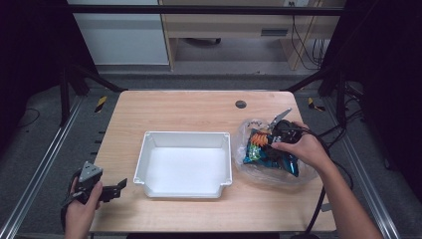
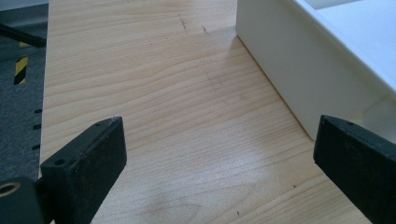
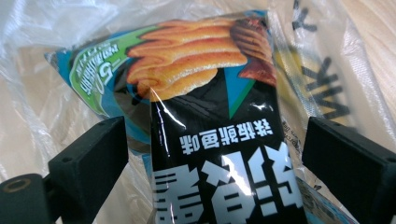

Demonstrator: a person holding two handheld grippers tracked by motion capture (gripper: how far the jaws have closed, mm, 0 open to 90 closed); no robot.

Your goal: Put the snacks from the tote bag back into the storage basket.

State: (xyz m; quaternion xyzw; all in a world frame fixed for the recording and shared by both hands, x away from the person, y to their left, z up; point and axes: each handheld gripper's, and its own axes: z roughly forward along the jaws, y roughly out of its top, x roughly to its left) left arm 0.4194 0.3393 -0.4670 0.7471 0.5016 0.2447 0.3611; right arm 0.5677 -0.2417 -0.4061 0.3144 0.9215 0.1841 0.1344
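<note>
A black and blue snack packet printed with orange crisps lies in a clear plastic bag at the right of the table. My right gripper is down in that bag, open, with one jaw on each side of the packet and a gap left on both sides. The right gripper view has the right gripper straddling the packet with crinkled plastic bag around it. My left gripper rests low at the table's front left corner, open and empty; the left gripper faces bare wood.
A white rectangular bin stands mid-table, and its outer wall is just to the right of my left gripper. The wooden table has a round cable hole near the back. Cables trail off the right edge.
</note>
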